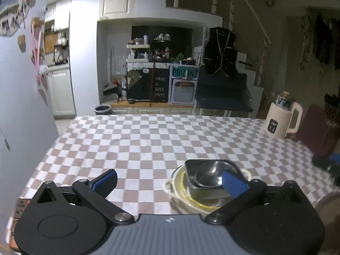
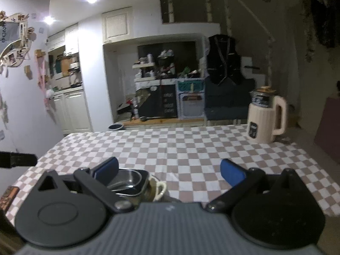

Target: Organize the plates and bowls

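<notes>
stack of dishes [image 1: 204,182] on checkered tablecloth [image 1: 148,140]; left gripper [image 1: 170,180] spread beside stack; right gripper [image 2: 170,171] spread; kettle [image 2: 265,119] far from stack.

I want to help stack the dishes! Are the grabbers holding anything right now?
No. Both are open and empty: the left hand-held gripper and the right hand-held gripper hang over the stacked dishes on the checkered table.
</notes>
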Demonstrator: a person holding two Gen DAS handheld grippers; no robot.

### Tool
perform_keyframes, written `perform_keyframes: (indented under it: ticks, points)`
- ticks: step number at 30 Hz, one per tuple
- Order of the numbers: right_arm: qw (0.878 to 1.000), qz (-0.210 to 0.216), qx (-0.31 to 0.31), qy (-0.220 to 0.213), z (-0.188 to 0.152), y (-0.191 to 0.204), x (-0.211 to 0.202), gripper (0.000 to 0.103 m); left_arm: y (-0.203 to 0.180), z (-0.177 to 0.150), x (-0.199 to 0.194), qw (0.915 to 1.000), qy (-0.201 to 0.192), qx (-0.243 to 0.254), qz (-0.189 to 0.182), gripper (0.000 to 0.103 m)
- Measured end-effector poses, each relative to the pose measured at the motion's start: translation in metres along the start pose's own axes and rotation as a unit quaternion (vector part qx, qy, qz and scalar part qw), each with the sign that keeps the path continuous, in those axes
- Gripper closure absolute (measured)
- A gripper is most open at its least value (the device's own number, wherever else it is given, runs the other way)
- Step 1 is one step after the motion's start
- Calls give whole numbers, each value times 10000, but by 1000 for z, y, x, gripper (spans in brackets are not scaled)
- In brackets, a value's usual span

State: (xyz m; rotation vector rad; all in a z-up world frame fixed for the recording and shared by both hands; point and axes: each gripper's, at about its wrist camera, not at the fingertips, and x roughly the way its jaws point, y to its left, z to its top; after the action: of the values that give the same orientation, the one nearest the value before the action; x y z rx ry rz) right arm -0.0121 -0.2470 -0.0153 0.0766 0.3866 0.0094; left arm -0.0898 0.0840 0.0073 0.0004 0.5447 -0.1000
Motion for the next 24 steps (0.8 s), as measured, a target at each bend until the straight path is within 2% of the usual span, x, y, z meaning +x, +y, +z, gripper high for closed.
perform_keyframes:
  ticks: [3, 9, 24]
  points:
    - [10000, -26, 92, 19, 2, -2, 1, 0, -2, -9, -6, 9999, -41, 73, 76, 0]
    - [9995, -54, -259, 187, -10, 8, 5, 0, -1, -21, -10, 9999, -7, -9, 171, 0]
    - [9973, -98, -523, 499, -32, 7, 1, 0, -21, -52, -11, 9994, 212, 274, -31, 0]
